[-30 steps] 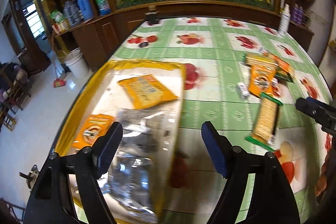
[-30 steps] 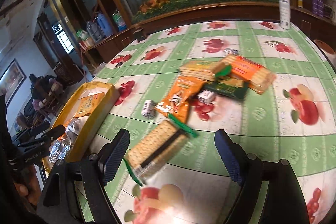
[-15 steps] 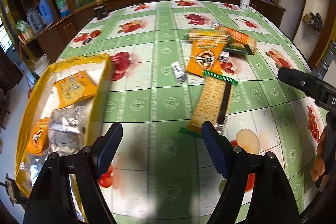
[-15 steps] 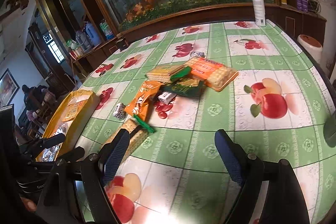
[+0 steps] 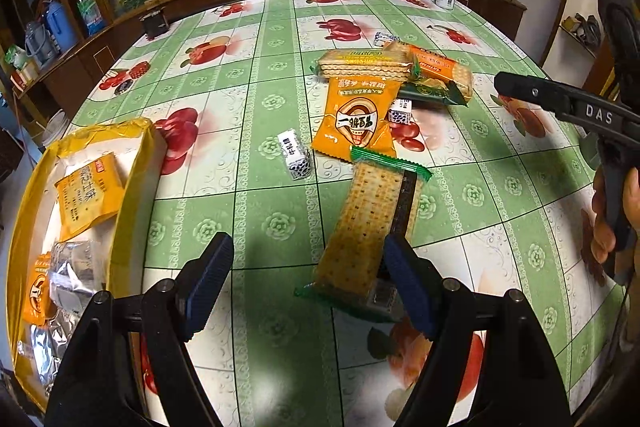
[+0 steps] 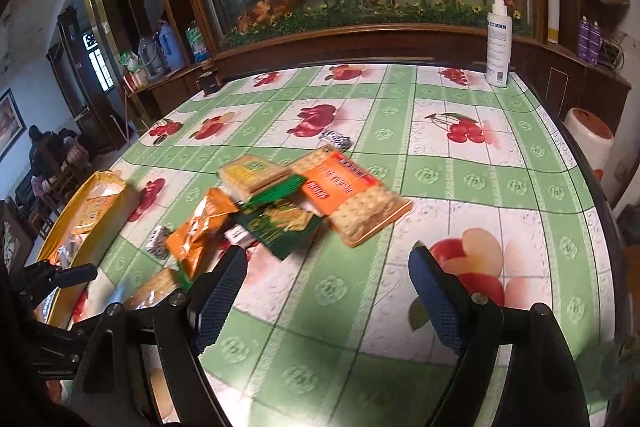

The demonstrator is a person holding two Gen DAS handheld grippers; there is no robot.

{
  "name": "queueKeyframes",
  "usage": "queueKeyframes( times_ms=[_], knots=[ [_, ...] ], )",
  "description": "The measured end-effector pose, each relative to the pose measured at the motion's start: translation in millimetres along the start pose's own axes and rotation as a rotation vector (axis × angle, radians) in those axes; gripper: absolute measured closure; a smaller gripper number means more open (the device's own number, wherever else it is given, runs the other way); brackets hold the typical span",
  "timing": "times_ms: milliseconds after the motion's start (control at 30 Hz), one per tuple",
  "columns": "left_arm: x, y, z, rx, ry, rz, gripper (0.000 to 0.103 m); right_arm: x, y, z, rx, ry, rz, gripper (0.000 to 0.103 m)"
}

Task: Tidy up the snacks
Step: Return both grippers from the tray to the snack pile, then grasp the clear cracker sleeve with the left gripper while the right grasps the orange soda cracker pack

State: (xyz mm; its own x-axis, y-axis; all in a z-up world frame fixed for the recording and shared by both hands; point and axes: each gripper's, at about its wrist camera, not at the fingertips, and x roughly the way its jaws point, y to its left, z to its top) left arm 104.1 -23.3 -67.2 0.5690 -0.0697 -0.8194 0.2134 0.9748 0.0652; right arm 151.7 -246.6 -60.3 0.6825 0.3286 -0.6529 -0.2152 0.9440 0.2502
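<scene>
My left gripper (image 5: pixel 308 281) spread, empty, cracker pack (image 5: pixel 370 227) just ahead by its right finger; right gripper (image 6: pixel 326 291) spread, idle over bench (image 6: pixel 500 187).

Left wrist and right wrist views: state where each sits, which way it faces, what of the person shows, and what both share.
Left wrist: on the left gripper, angled down at the long green-ended cracker pack; open jaws, the other gripper, a hand.
Right wrist: on the right gripper, facing across the fruit-print green tablecloth; open jaws, no hand.
Shared: snack pile, yellow tray, white spray bottle.
</scene>
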Motion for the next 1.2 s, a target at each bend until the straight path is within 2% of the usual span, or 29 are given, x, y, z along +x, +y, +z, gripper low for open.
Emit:
queueKeyframes(
  times_ms=[267, 400, 633, 900, 967, 1033, 1167, 1200],
  knots=[
    [13, -14, 9, 0.041, 0.013, -0.043, 0.026, 20, -18, 18, 0.005, 0.003, -0.002, 0.019],
    [18, -16, 14, 0.051, 0.012, -0.067, 0.025, 37, -18, 31, -0.032, 0.025, -0.007, 0.019],
    [35, -19, 13, 0.083, 0.056, -0.044, 0.022, 70, -6, 39, -0.133, 0.092, 0.005, 0.020],
    [41, -7, 14, 0.027, 0.065, -0.082, 0.021, 97, 7, 45, -0.197, 0.140, -0.002, 0.024],
    [42, -7, 14, 0.019, 0.063, -0.082, 0.021, 105, 8, 45, -0.215, 0.161, -0.028, 0.028],
    [42, -7, 14, 0.014, 0.054, -0.080, 0.021, 110, 6, 42, -0.212, 0.184, -0.042, 0.039],
    [42, -6, 13, 0.012, 0.042, -0.077, 0.022, 102, -1, 38, -0.163, 0.178, -0.032, 0.046],
    [41, -6, 13, 0.012, 0.039, -0.081, 0.026, 98, -4, 36, -0.141, 0.173, -0.026, 0.046]
  ],
)
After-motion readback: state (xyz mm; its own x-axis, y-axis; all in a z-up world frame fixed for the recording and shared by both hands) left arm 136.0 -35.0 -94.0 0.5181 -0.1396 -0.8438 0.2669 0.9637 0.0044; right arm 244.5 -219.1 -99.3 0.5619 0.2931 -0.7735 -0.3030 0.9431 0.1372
